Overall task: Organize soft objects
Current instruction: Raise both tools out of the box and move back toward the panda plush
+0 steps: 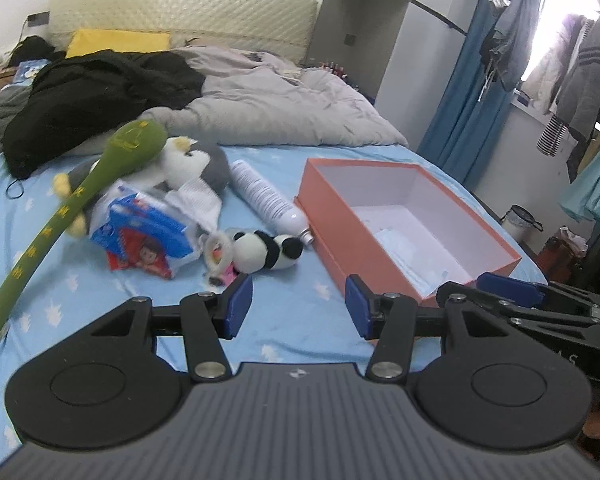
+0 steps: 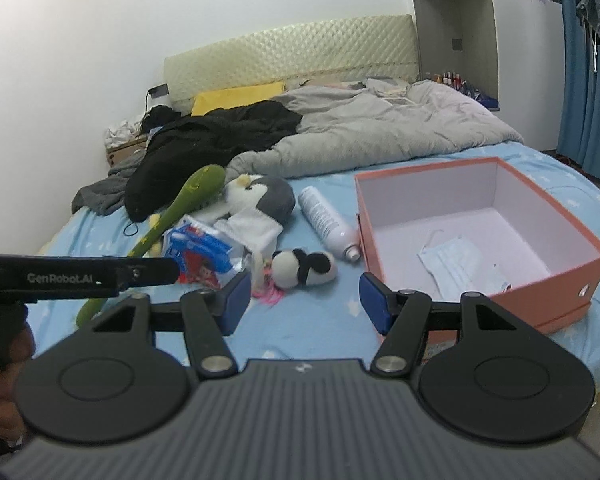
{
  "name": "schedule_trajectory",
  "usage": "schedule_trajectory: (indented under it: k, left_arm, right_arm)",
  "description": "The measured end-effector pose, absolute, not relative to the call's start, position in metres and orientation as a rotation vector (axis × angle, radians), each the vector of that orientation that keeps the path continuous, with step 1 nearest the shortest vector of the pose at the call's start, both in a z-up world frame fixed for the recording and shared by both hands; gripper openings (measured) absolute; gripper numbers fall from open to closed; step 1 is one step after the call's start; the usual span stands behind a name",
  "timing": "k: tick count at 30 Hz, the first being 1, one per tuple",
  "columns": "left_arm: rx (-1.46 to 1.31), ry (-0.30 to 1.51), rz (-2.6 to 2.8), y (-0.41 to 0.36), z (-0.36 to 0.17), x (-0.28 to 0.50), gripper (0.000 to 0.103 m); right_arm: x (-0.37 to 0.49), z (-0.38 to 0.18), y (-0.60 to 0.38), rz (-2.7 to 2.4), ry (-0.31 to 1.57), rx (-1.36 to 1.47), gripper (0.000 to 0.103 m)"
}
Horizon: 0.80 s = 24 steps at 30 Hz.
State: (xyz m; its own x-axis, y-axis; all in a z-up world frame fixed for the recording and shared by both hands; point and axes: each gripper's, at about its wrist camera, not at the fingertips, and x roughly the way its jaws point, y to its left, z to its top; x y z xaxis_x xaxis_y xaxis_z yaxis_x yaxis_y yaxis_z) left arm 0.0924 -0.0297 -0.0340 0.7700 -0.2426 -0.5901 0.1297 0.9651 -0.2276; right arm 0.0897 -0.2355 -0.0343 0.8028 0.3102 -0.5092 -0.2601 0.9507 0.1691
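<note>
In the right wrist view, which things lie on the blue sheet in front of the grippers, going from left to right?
Green plush stick → blue and red packet → panda plush → white spray bottle → orange box. The grey penguin plush overlaps the pile behind, so I leave it out.

"GenRobot.AI" in white on the left hand-held gripper (image 2: 156,272) black body.

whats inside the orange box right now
The orange box holds a light blue face mask lying on its white floor, beside a small paper slip. Its near wall hides the closest floor strip.
</note>
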Motion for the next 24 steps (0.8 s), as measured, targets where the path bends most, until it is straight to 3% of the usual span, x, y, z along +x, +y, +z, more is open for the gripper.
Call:
schedule_trajectory:
  k: [11,24]
  left_arm:
    - [-0.217,0.715,-0.176,-0.015,-0.058,0.073,0.057]
    - [-0.236,0.737,-0.144,0.000,-0.082,0.109,0.057]
  right_arm:
    - [0.077,-0.053,-0.229,0.308,0.639,0.117,0.063]
    - [0.104,-0.072,-0.214,0.312,0.683,0.108,0.063]
